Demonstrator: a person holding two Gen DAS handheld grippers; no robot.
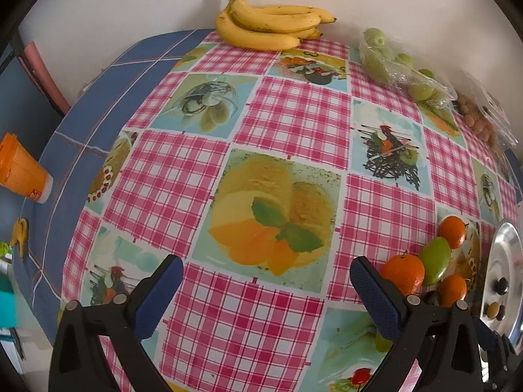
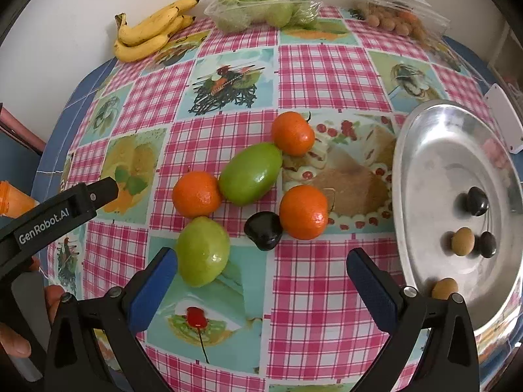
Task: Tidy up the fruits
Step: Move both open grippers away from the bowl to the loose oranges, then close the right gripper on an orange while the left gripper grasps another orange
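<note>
Both hand-held grippers, right [image 2: 261,281] and left [image 1: 266,289], are released and empty. The dark plum [image 2: 263,230] lies just ahead of the right one, beside the tangerines [image 2: 303,211]. I think picking it is next, for the steel tray [image 2: 421,150] at right.

Left tool [image 1: 266,289] and right tool [image 2: 261,281], both agape.

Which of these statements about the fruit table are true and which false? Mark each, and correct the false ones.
1. Both grippers, left and right, are open and empty. True.
2. The metal tray holds three oranges. False: it holds four small fruits, two dark and two brown.
3. The bananas lie at the far edge near the wall. True.
4. The dark plum sits on the tray. False: it lies on the tablecloth beside an orange.
</note>
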